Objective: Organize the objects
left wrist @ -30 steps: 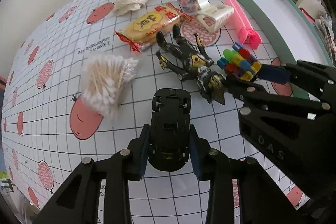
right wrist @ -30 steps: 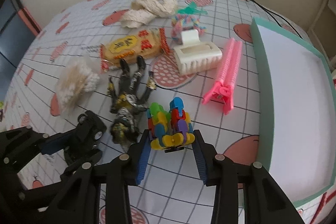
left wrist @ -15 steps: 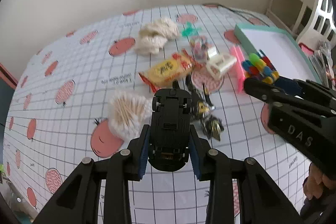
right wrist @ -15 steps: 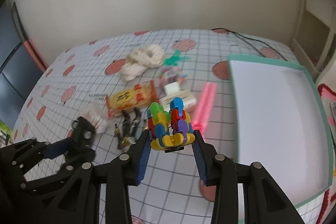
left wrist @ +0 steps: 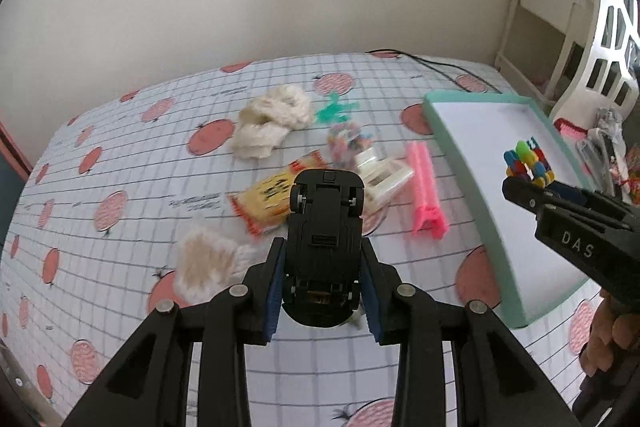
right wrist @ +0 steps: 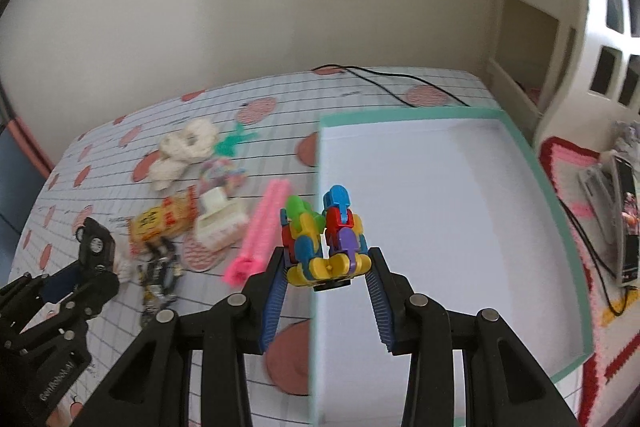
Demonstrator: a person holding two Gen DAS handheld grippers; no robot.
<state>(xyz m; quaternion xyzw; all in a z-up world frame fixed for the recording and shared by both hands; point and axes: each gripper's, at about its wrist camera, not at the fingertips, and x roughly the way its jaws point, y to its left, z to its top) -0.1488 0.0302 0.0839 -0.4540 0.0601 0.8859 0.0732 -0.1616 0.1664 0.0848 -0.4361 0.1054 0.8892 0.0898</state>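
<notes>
My left gripper (left wrist: 323, 291) is shut on a black toy car (left wrist: 324, 227), held belly-up above the tablecloth. My right gripper (right wrist: 326, 279) is shut on a multicoloured block toy (right wrist: 324, 235) and hovers over the left rim of the teal-edged white tray (right wrist: 440, 219). From the left wrist view the same block toy (left wrist: 528, 163) hangs over the tray (left wrist: 500, 163). On the cloth lie a black-and-gold figure (right wrist: 160, 271), a yellow snack pack (left wrist: 268, 195), a bag of cotton swabs (left wrist: 206, 261), a pink clip (left wrist: 425, 183) and a white box (left wrist: 384, 177).
White fluffy scrunchies (left wrist: 272, 123), a green hair tie (left wrist: 334, 111) and a bag of small colourful bits (left wrist: 348, 143) sit further back. A black cable (right wrist: 384, 83) runs along the far table edge. A phone (right wrist: 628, 223) lies right of the tray.
Both grippers have lifted with their toys and swung to the right. The block toy has gone from beside the figure to over the tray's edge; the car has risen off the cloth.
</notes>
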